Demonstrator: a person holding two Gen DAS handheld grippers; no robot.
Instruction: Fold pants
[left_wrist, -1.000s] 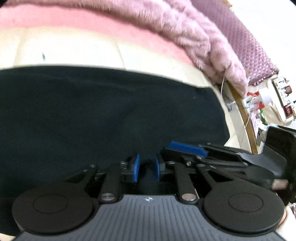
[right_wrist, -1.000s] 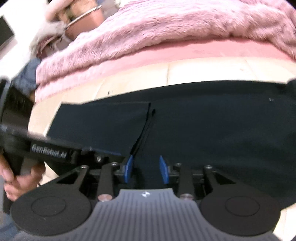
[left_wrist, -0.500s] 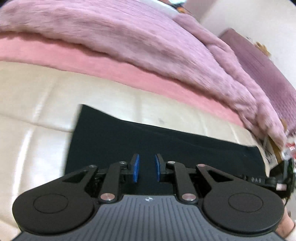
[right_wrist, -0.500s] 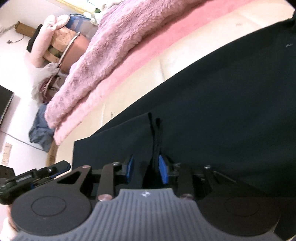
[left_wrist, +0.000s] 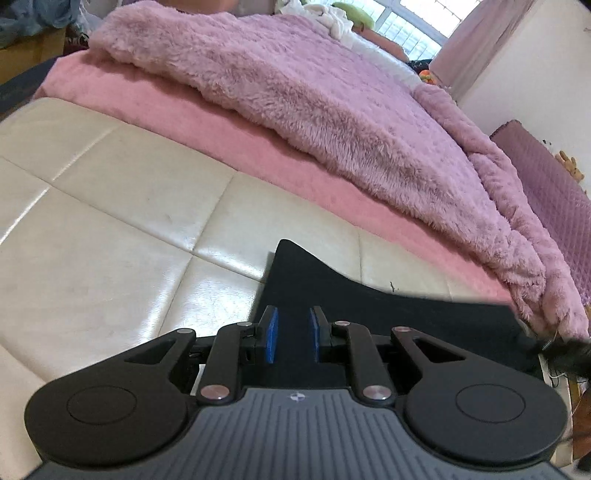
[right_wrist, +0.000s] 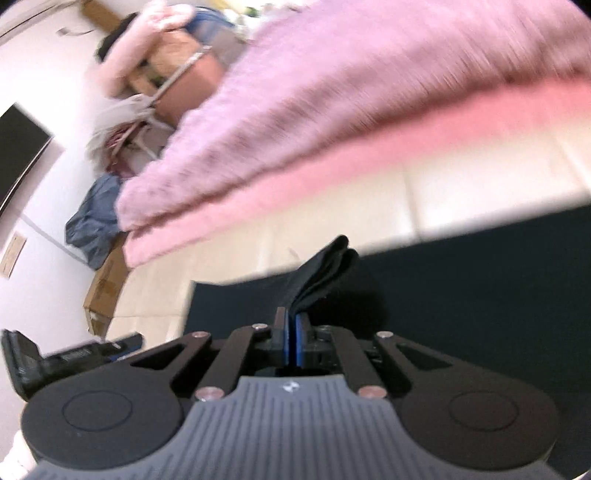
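Note:
The dark navy pants (left_wrist: 388, 314) lie flat on a cream padded surface (left_wrist: 110, 229). My left gripper (left_wrist: 293, 338) is open, its blue pads on either side of the pants' edge near the pointed corner (left_wrist: 286, 245). In the right wrist view the pants (right_wrist: 480, 280) spread to the right. My right gripper (right_wrist: 294, 341) is shut on a bunched fold of the pants' edge (right_wrist: 328, 269), which rises up from the pads. The left gripper shows at the lower left of the right wrist view (right_wrist: 74, 360).
A fluffy pink-purple blanket (left_wrist: 314, 96) and a pink sheet (left_wrist: 229, 140) lie behind the pants. In the right wrist view, a cardboard box (right_wrist: 105, 288), blue clothes (right_wrist: 92, 225) and a dark screen (right_wrist: 18, 147) stand at the left.
My right gripper has closed on the pants' edge and lifted a fold. My left gripper has shifted left to the pants' corner, staying open. Both views have tilted upward.

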